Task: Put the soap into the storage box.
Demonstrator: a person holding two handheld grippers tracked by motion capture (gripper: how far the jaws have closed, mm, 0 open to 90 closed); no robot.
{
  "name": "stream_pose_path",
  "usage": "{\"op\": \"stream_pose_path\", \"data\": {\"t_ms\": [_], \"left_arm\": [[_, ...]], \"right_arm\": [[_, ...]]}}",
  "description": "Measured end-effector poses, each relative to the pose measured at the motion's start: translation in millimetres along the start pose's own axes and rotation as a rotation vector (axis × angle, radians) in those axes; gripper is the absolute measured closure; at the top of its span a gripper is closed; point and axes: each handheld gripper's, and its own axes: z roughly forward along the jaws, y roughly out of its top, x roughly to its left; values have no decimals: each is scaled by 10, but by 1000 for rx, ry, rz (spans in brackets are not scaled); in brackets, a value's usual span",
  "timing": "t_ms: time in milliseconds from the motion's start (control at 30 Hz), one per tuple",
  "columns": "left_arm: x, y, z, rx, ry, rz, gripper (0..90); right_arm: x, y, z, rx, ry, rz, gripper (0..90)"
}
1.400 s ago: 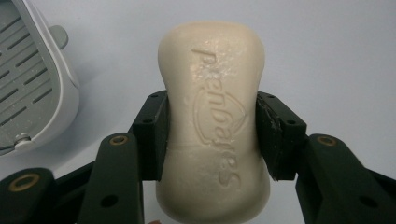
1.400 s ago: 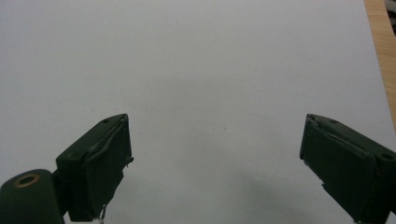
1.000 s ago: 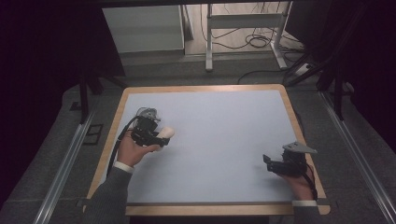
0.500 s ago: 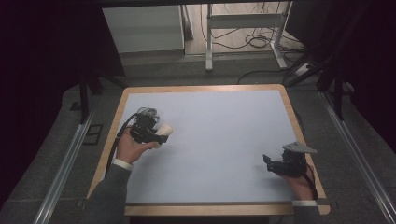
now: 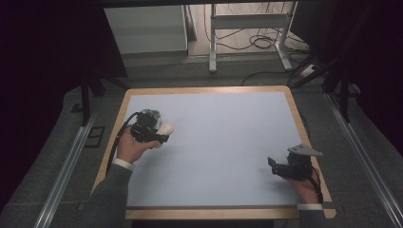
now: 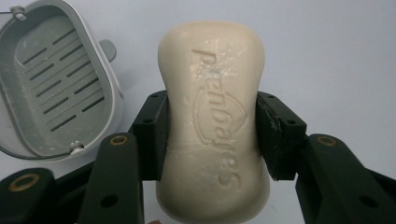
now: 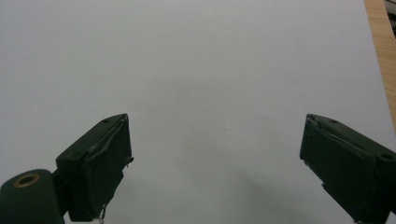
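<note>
High view: your left gripper (image 5: pixel 160 135) has drifted toward the table's (image 5: pixel 214 142) left edge since a second ago, carrying the soap bar (image 5: pixel 165 129) with it; your right gripper (image 5: pixel 274 166) stays near the table's right edge. In the left gripper view, the jaws clamp the waist of the cream, smooth, embossed soap bar (image 6: pixel 212 116), held over the table beside a grey, slotted, oval soap dish (image 6: pixel 53 84). In the right gripper view, your right gripper (image 7: pixel 215 163) is spread wide over matte pale surface.
</note>
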Motion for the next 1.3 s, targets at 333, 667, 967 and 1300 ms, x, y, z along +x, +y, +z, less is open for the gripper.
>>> {"op": "stream_pose_path", "data": {"t_ms": [333,667,967,1300], "left_arm": [[96,59,-14,-17,11,-12,493],[270,119,28,-3,23,-63,494],[402,183,42,5,38,-87,494],[485,241,66,7,52,-108,494]], "right_arm": [[3,1,1,2,-1,-2,86],[-4,-3,-1,5,-1,2,86],[-10,-5,3,5,-4,0,86],[-17,-8,4,6,-4,2,86]]}}
